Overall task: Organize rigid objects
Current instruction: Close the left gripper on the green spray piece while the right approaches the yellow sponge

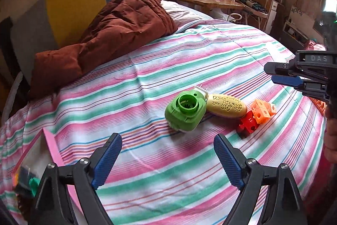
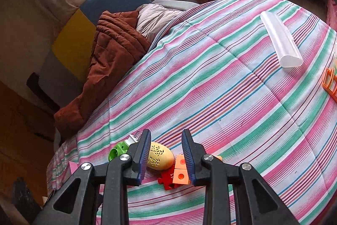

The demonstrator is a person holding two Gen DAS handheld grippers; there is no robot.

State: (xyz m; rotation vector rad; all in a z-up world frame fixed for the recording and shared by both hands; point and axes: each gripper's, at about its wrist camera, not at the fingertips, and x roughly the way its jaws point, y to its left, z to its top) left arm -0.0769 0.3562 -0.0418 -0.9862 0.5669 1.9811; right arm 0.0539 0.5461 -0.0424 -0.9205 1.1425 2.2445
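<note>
Four small toys lie in a cluster on the striped bedspread (image 1: 147, 172): a green round gadget (image 1: 186, 112), a yellow oval perforated case (image 1: 226, 105), orange cubes (image 1: 263, 110) and a red puzzle-shaped piece (image 1: 247, 122). My left gripper (image 1: 167, 137) hangs wide open just short of the green gadget, with nothing between its fingers. The right gripper (image 2: 166, 133) hovers over the yellow case (image 2: 160, 156), the orange cubes (image 2: 181, 170) and the red piece (image 2: 166, 179). Its jaws stand a narrow gap apart and hold nothing. In the left wrist view the right gripper (image 1: 270, 74) enters from the right edge.
A pink box (image 1: 50, 149) with small items sits at the bed's near left. A brown quilt (image 1: 109, 24) is bunched by the headboard. A white translucent tube-like piece (image 2: 280, 41) and an orange frame (image 2: 330, 85) lie on the far right. A wooden desk (image 1: 202, 0) stands beyond the bed.
</note>
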